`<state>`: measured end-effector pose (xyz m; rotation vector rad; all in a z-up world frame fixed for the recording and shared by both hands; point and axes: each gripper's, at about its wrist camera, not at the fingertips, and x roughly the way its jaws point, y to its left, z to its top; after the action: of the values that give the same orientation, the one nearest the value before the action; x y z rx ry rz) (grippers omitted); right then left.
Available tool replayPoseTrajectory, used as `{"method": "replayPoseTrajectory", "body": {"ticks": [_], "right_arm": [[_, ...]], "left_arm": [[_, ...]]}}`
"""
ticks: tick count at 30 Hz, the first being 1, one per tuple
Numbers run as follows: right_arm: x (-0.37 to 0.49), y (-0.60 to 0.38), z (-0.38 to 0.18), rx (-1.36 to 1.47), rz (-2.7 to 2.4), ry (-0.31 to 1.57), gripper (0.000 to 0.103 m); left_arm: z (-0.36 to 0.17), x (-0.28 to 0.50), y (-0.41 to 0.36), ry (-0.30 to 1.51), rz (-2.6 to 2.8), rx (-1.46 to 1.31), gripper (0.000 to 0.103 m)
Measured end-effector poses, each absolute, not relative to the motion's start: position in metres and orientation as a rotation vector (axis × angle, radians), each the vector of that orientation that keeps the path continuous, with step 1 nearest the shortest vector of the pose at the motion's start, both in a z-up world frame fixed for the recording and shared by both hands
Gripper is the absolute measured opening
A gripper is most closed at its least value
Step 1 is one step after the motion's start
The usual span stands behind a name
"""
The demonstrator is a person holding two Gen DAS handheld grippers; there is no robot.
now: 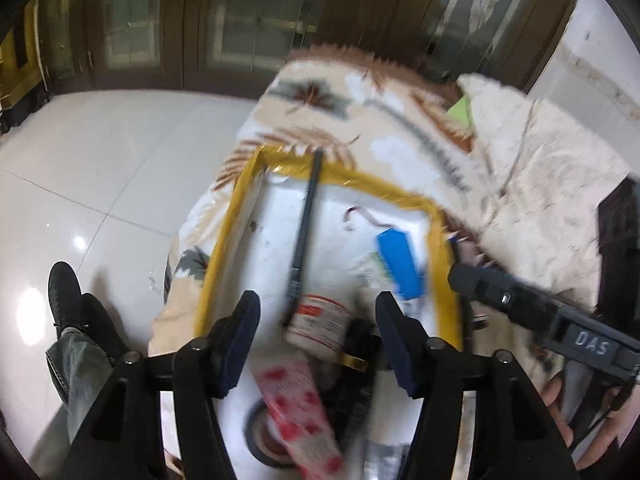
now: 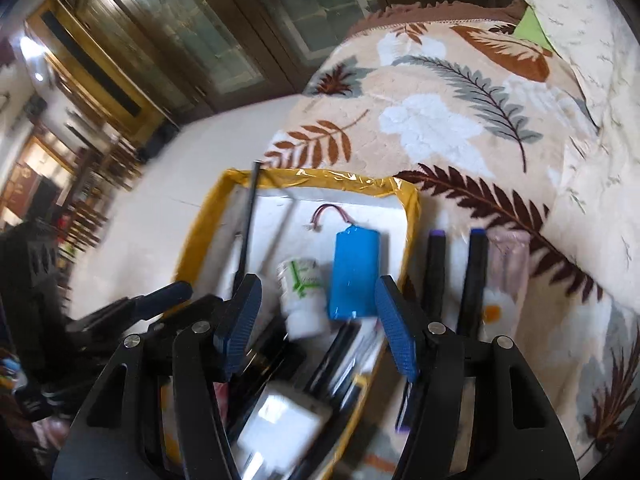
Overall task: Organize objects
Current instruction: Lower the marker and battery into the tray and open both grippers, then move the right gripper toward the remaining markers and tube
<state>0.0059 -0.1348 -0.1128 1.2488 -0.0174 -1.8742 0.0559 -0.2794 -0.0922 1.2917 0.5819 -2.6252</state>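
White box (image 2: 192, 256) holds blue battery (image 2: 354, 274); both tongs gape, empty.

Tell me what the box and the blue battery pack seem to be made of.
Box: looks like white foam, matte and thick-walled, its rim wrapped in glossy yellow tape that wrinkles and glints. Blue battery pack: apparently cells in smooth blue shrink-wrap plastic with a slight sheen, thin wires leading out of one end.
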Motion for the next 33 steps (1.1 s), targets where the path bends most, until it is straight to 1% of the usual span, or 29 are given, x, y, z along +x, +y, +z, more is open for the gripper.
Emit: {"method": "replayPoseTrajectory", "body": {"ticks": [1, 2, 4, 6, 9, 10, 11, 13, 14, 16, 20, 24, 25, 26, 28, 33], "right_arm": [[0.007, -0.125, -0.111, 1.250, -1.863, -0.041, 0.060], [0.009, -0.111, -0.111, 1.255, -1.845, -0.072, 0.060], [0.012, -0.085, -0.115, 1.275, -1.826, -0.130, 0.060], [0.014, -0.058, -0.123, 1.305, -1.823, -0.180, 0.060], [0.016, -0.025, -0.137, 1.359, -1.827, -0.233, 0.060], [0.017, -0.013, -0.143, 1.382, -1.828, -0.258, 0.060], [0.018, -0.003, -0.146, 1.392, -1.830, -0.274, 0.060], [0.020, 0.014, -0.151, 1.407, -1.851, -0.290, 0.060], [0.021, 0.022, -0.153, 1.412, -1.862, -0.293, 0.060], [0.022, 0.036, -0.156, 1.413, -1.876, -0.307, 0.060], [0.021, 0.039, -0.163, 1.429, -1.866, -0.306, 0.060], [0.013, 0.021, -0.165, 1.414, -1.887, -0.241, 0.059], [0.011, 0.017, -0.167, 1.418, -1.901, -0.224, 0.057], [0.008, 0.013, -0.169, 1.424, -1.905, -0.220, 0.052], [0.000, 0.006, -0.172, 1.434, -1.904, -0.228, 0.048], [-0.017, -0.008, -0.169, 1.424, -1.928, -0.217, 0.048]], "left_arm": [[-0.088, 0.060, -0.273, 0.592, -2.636, 1.268, 0.070], [-0.084, 0.066, -0.265, 0.605, -2.648, 1.245, 0.072], [-0.079, 0.074, -0.246, 0.647, -2.669, 1.224, 0.072], [-0.081, 0.083, -0.222, 0.748, -2.707, 1.219, 0.072], [-0.100, 0.090, -0.183, 0.896, -2.722, 1.301, 0.072], [-0.106, 0.093, -0.173, 0.916, -2.726, 1.330, 0.072], [-0.112, 0.095, -0.160, 0.911, -2.737, 1.374, 0.072], [-0.115, 0.096, -0.138, 0.735, -2.779, 1.461, 0.072], [-0.113, 0.098, -0.133, 0.662, -2.796, 1.446, 0.072], [-0.111, 0.100, -0.132, 0.617, -2.804, 1.422, 0.072], [-0.112, 0.100, -0.140, 0.662, -2.785, 1.406, 0.071], [-0.109, 0.104, -0.142, 0.668, -2.807, 1.350, 0.071], [-0.109, 0.106, -0.140, 0.664, -2.810, 1.346, 0.071], [-0.109, 0.106, -0.140, 0.659, -2.813, 1.344, 0.071], [-0.110, 0.104, -0.139, 0.650, -2.814, 1.356, 0.071], [-0.115, 0.098, -0.139, 0.661, -2.802, 1.386, 0.071]]}}
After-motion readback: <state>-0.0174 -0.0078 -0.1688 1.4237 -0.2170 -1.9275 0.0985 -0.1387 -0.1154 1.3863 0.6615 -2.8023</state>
